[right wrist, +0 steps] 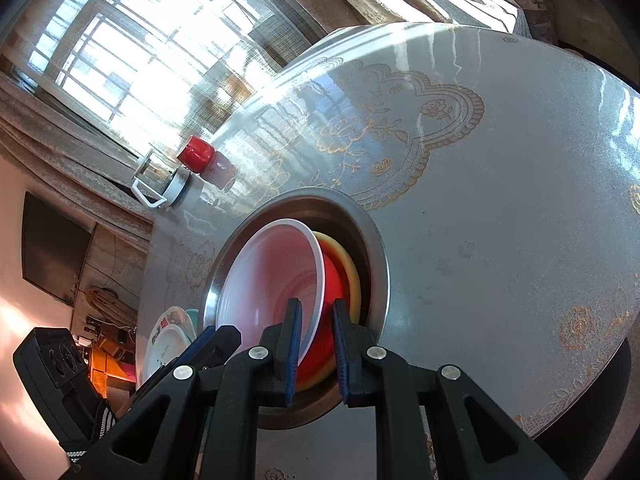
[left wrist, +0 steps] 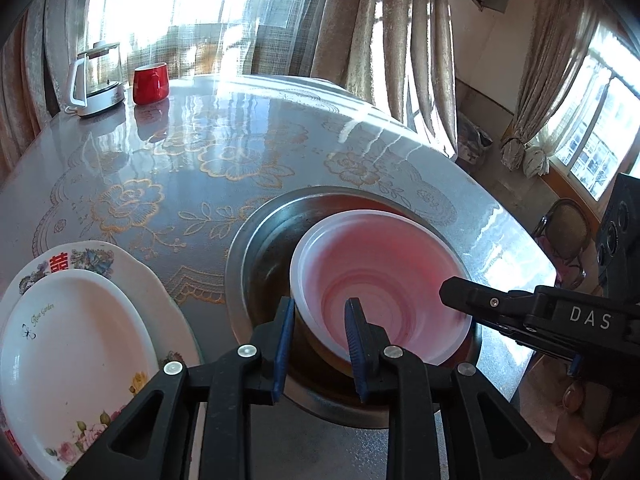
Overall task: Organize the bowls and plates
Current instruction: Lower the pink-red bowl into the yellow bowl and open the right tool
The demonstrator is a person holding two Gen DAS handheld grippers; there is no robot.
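I see a round table covered by a glossy grey cloth with gold flower patterns, sunlit from tall windows behind. Set into the table is a steel-rimmed round well, and inside it sits a stack of bowls: a translucent white bowl on top, nested in a red bowl, with a yellow bowl beneath that.

My left gripper straddles the near rim of the white bowl, one blue pad outside the wall and one inside; the pads stand slightly apart and I see a gap on the outer side, so it is not pinching. My right gripper sits at the stack's edge with the white and red rims between its narrowly parted pads (whether they actually press on the rims I cannot tell).

To the left of the well, a plain white plate rests on a larger flowered plate. At the far edge stand a red mug and a glass kettle.
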